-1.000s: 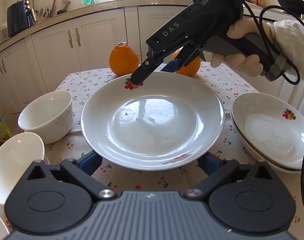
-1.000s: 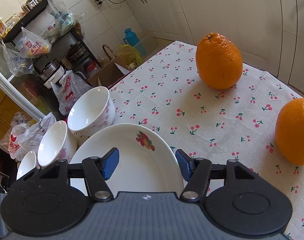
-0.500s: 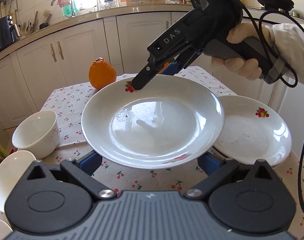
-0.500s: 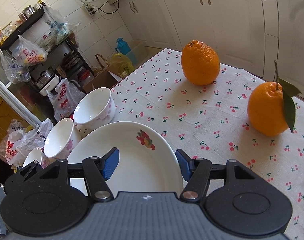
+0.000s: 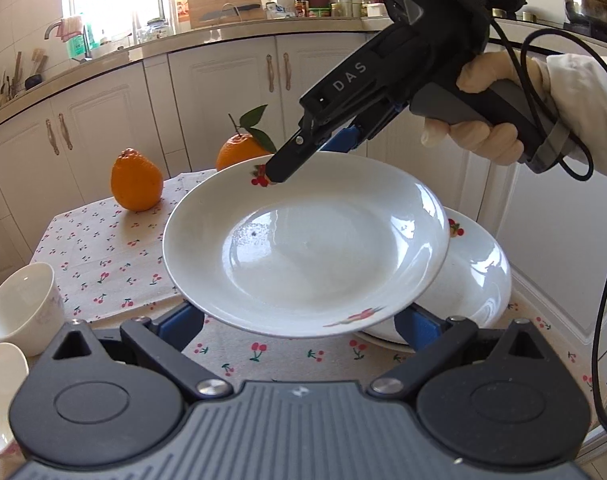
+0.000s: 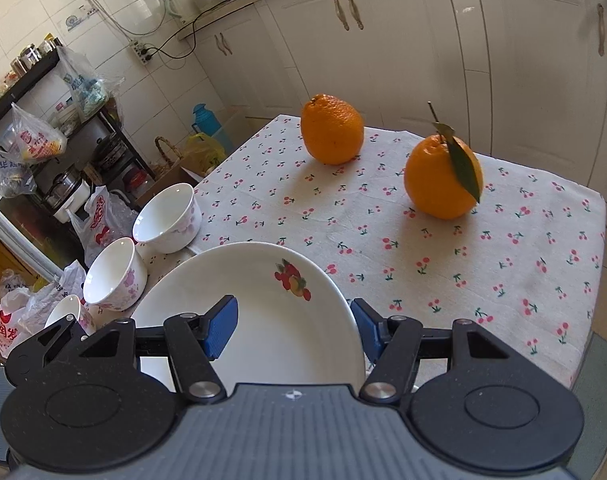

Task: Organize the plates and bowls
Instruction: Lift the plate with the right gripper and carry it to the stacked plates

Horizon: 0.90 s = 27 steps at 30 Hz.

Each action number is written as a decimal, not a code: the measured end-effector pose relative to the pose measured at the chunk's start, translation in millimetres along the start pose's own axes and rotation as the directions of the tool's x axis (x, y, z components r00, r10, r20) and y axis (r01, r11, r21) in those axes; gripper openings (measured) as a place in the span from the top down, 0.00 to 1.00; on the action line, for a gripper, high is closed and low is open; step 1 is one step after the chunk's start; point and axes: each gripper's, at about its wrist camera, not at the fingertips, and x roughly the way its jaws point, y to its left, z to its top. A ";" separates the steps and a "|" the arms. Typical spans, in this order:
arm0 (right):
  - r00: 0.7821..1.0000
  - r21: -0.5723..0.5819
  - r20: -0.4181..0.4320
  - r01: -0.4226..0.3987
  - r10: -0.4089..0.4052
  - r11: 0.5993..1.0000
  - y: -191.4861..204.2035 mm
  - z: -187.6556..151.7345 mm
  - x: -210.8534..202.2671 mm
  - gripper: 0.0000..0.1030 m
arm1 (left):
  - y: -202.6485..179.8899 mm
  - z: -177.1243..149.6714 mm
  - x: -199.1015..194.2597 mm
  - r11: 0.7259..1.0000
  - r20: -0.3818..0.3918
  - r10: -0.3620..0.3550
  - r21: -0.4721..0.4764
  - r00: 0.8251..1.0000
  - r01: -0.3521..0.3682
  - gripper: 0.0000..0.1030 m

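A white plate (image 5: pixel 303 248) with a red fruit print hangs above the cherry-print table, tilted slightly. In the left wrist view my right gripper (image 5: pixel 303 156) is shut on its far rim, one black finger on the inner face beside the print. The right wrist view shows the same plate (image 6: pixel 263 320) with its rim between the blue pads of the right gripper (image 6: pixel 293 328). My left gripper (image 5: pixel 299 324) stands open, its blue pads under the plate's near rim. The held plate overlaps a stack of plates (image 5: pixel 475 280) lying at the table's right. Three white bowls (image 6: pixel 167 216) (image 6: pixel 111 276) (image 6: pixel 65 314) stand at the left edge.
Two oranges (image 6: pixel 331 128) (image 6: pixel 443 176) sit on the far part of the tablecloth (image 6: pixel 423 260), one with a leaf. White cabinets (image 5: pixel 103 120) run behind the table. A shelf with bags and pots (image 6: pixel 43 140) stands beyond the bowls. A gloved hand (image 5: pixel 483 136) holds the right gripper.
Both grippers have carried the plate to the right and slightly up. It now overlaps the stack of plates, and the bowls have slid toward the left edge of view.
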 end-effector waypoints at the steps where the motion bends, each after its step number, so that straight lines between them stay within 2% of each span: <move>1: 1.000 0.007 0.002 0.006 -0.006 1.000 -2.0 -3.7 -3.2 0.34 | -2.2 -0.4 0.8 1.000 -0.002 -0.009 0.006 1.000 0.009 0.02; 14: 0.998 0.111 0.018 0.064 -0.066 0.992 -25.1 -59.9 -30.1 0.34 | -36.6 -7.3 9.0 0.991 -0.058 -0.116 0.067 0.992 0.120 0.02; 27: 0.996 0.166 0.008 0.090 -0.092 0.982 -42.4 -91.1 -38.3 0.34 | -50.1 -6.4 17.6 0.984 -0.082 -0.151 0.088 0.985 0.158 0.02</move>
